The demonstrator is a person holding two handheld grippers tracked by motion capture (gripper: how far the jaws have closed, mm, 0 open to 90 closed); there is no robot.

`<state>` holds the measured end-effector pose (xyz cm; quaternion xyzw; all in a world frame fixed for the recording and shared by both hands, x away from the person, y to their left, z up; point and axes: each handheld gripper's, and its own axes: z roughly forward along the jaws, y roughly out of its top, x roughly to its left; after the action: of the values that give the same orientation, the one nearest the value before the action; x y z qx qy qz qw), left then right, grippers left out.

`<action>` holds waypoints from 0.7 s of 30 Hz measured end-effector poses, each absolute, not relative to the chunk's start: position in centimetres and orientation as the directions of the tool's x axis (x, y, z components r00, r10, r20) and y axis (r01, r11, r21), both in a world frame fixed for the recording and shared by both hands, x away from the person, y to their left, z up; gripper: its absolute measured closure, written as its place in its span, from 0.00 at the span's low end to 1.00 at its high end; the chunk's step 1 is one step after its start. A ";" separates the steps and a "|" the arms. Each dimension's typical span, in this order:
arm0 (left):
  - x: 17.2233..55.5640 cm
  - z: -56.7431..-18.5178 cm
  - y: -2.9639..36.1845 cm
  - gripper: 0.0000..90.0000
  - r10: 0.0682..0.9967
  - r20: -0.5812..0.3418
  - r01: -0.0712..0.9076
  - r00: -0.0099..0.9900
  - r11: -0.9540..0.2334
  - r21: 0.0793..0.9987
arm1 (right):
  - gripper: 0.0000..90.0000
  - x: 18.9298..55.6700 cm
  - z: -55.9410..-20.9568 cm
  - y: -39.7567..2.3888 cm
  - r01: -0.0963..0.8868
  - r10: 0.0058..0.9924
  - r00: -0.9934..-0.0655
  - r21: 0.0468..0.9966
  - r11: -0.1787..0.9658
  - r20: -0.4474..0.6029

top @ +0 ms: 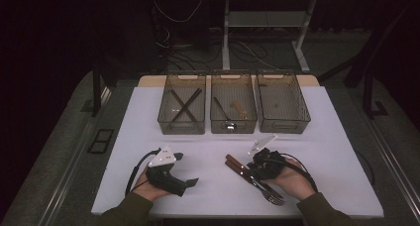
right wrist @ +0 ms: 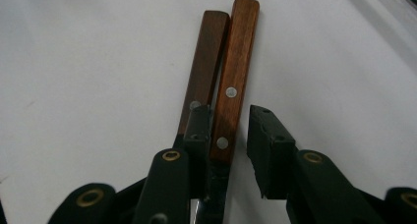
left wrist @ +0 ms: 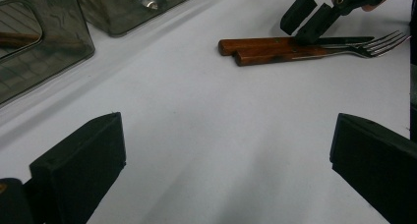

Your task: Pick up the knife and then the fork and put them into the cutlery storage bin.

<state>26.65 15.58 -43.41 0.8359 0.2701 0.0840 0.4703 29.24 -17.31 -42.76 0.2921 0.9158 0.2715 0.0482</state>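
Cutlery sorting, pick-up step. Fork (top: 265, 186) and knife (top: 236, 166), both wood-handled, lie side by side and touching on the white counter (top: 208, 186), well short of the three bins. Right tool (right wrist: 230, 135) is tipped down over the handles, jaws parted a little: one jaw sits on the darker handle, the other stands just clear of the lighter one, so nothing is gripped yet. Left tool (top: 187, 169) rests idle on the counter left of the pair, jaws wide apart with nothing between them. Left bin (top: 182, 121) holds two crossed dark sticks; middle bin (top: 233, 123) a spoon and a wooden piece. Next move, by judgement: settle the jaws around one handle alone, close, lift it free of its neighbour.
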 end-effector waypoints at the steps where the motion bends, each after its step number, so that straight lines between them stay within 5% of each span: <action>1: 26.6 -43.4 15.6 0.00 0.531 -0.115 0.373 0.839 -0.410 0.832 | 0.80 29.2 -42.8 -17.3 0.508 0.558 -0.827 0.523 0.684 0.073; 14: 26.7 -43.4 15.5 0.00 0.529 -0.113 0.372 0.841 -0.415 0.830 | 0.84 29.8 -43.1 -17.5 0.493 0.550 -0.835 0.494 0.716 0.035; 21: 26.6 -43.4 15.5 0.00 0.529 -0.114 0.372 0.841 -0.412 0.832 | 0.84 30.8 -42.5 -16.5 0.498 0.526 -0.849 0.399 0.770 0.044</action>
<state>26.64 15.49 -43.43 0.8360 0.2693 0.0834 0.4708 30.83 -16.48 -42.54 0.2723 0.9401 0.2021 0.0351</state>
